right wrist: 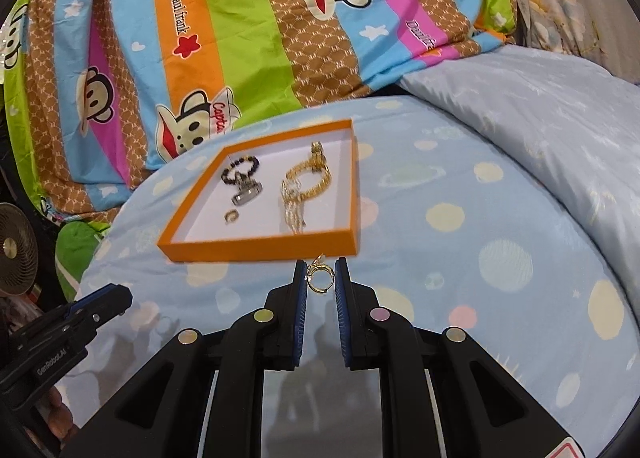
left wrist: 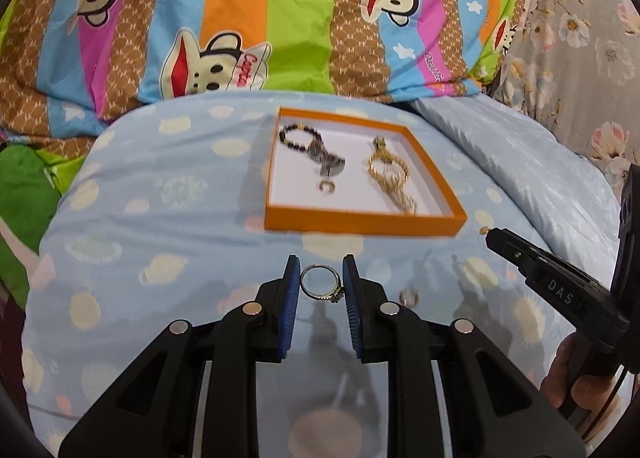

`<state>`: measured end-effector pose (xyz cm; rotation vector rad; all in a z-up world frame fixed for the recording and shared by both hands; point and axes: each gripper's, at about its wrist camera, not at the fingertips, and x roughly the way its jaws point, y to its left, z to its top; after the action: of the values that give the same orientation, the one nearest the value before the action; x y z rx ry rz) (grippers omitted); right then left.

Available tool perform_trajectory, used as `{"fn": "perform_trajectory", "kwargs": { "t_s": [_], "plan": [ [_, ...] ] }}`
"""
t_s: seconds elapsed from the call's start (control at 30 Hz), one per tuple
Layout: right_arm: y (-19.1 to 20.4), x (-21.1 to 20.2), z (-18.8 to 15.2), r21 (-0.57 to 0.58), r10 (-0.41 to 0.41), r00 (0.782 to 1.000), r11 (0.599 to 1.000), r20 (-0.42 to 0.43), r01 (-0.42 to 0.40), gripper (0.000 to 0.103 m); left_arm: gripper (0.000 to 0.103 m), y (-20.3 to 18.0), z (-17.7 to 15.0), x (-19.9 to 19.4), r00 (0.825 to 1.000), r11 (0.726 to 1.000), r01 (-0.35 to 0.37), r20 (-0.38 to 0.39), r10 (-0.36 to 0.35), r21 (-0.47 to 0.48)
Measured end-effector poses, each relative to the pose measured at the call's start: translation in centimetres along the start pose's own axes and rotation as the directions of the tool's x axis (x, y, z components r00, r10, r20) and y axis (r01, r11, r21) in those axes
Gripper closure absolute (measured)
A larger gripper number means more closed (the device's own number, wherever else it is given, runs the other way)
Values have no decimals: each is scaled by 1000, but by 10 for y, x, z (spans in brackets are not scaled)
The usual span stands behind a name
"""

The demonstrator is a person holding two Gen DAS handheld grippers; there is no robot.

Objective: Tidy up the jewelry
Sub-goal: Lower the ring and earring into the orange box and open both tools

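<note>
While each claw pinches only a thin band, the left claw (left wrist: 321, 286) a silver ring (left wrist: 321, 287) and the right claw (right wrist: 321, 278) a gold ring (right wrist: 319, 277), both short of the orange tray (left wrist: 362, 223), either could twist free and sink into the bed's quilt (left wrist: 168, 226).

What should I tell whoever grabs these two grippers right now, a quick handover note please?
Left gripper: shut on the silver ring, held above the blue quilt.
Right gripper: shut on the gold ring, just short of the orange tray.
Done: the beaded bracelet, gold chain and a small ring lie in the tray.
Left: drop both held rings into the tray, then fetch the ring on the quilt by the left gripper.
</note>
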<state>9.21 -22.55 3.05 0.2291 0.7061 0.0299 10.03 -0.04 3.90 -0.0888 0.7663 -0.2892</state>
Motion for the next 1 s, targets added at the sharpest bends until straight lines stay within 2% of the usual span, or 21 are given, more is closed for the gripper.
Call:
{"fn": "perform_trajectory", "kwargs": {
  "t_s": [0.27, 0.47, 0.7, 1.0],
  "plan": [
    [10, 17, 45, -17, 12, 998, 1000, 57, -11, 90, 82, -4, 51, 18, 996, 999, -28, 82, 25, 32],
    [13, 48, 61, -14, 17, 999, 1000, 43, -17, 90, 82, -5, 77, 55, 996, 999, -34, 85, 31, 27],
    [11, 86, 58, -10, 16, 1000, 1000, -5, -16, 90, 82, -6, 82, 99, 998, 999, -31, 51, 30, 15],
    [14, 103, 56, -21, 10, 1000, 1000, -26, -10, 90, 82, 1, 77, 120, 999, 1000, -27, 25, 27, 5]
  ]
}}
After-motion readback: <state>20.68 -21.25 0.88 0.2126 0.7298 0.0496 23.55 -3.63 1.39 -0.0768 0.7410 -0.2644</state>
